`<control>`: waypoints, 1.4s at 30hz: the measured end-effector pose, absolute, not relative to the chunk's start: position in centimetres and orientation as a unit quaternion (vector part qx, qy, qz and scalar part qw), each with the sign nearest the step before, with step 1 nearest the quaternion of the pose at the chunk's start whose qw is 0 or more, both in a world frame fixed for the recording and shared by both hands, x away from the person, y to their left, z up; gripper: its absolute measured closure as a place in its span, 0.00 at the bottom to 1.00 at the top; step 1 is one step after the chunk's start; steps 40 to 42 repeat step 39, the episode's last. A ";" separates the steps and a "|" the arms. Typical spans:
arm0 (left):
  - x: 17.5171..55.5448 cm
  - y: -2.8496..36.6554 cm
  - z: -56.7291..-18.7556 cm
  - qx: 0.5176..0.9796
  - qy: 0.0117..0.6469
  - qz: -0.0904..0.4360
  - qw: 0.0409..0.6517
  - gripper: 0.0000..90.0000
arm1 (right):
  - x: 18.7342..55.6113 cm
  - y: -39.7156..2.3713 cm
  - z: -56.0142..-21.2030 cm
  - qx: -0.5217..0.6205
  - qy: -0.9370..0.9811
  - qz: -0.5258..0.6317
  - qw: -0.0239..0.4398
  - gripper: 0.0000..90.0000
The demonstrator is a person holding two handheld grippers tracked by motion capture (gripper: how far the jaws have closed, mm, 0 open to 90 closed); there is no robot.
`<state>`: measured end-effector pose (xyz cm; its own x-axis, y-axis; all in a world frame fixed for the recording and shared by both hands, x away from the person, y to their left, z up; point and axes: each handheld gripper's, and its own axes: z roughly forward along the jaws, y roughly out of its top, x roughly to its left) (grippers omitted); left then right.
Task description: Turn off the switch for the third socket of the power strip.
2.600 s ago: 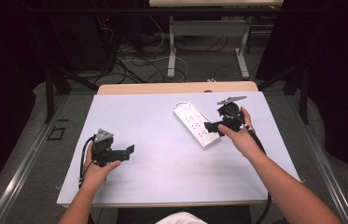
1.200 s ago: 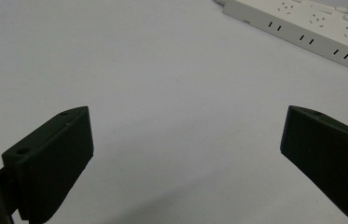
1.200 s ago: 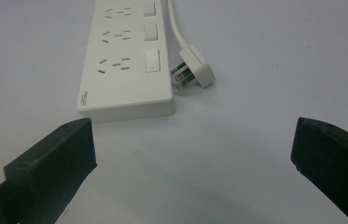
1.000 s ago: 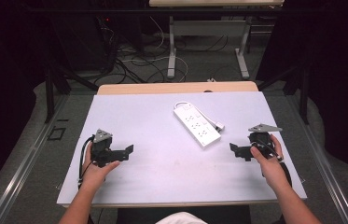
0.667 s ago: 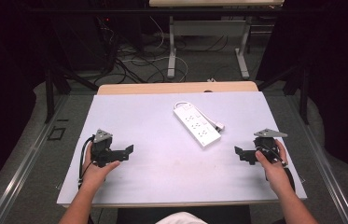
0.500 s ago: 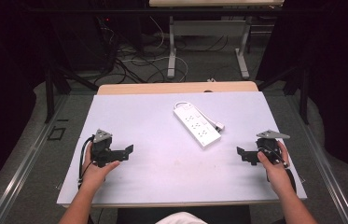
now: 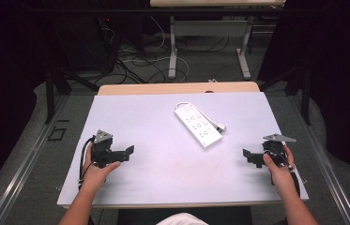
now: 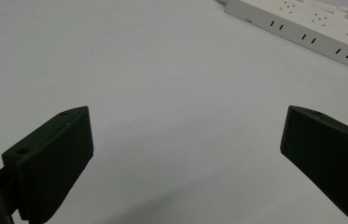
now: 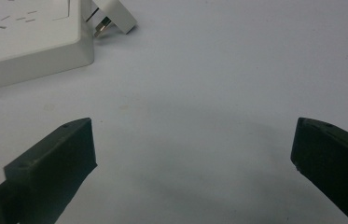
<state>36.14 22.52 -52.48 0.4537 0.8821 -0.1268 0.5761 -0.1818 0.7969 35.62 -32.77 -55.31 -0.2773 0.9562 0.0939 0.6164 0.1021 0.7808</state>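
While fingers (image 8: pixel 50 158) gape, power strip (image 7: pixel 197 126) lies well apart

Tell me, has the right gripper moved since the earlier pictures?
Yes. The right gripper has pulled back from the power strip toward the table's near right corner.

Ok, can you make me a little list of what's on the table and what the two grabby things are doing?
table: white top, wooden strip along its far edge
power strip: white, lying flat at an angle near the table's middle, touching neither gripper
plug: white, lying beside the strip's end, its cord looped round the far end
left gripper: jaws wide open, holding nothing, low at the table's left
right gripper: jaws wide open, holding nothing, low at the table's right
hands: one on each gripper
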 end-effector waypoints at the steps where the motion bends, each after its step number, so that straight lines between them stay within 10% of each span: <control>1: 36.1 22.5 -52.5 0.746 0.489 0.185 0.413 0.02 | 35.6 -32.8 -55.3 0.558 0.705 0.373 0.227 0.00; 42: 36.2 22.7 -52.7 0.746 0.490 0.187 0.411 0.02 | 35.8 -33.5 -55.8 0.576 0.696 0.370 0.216 0.00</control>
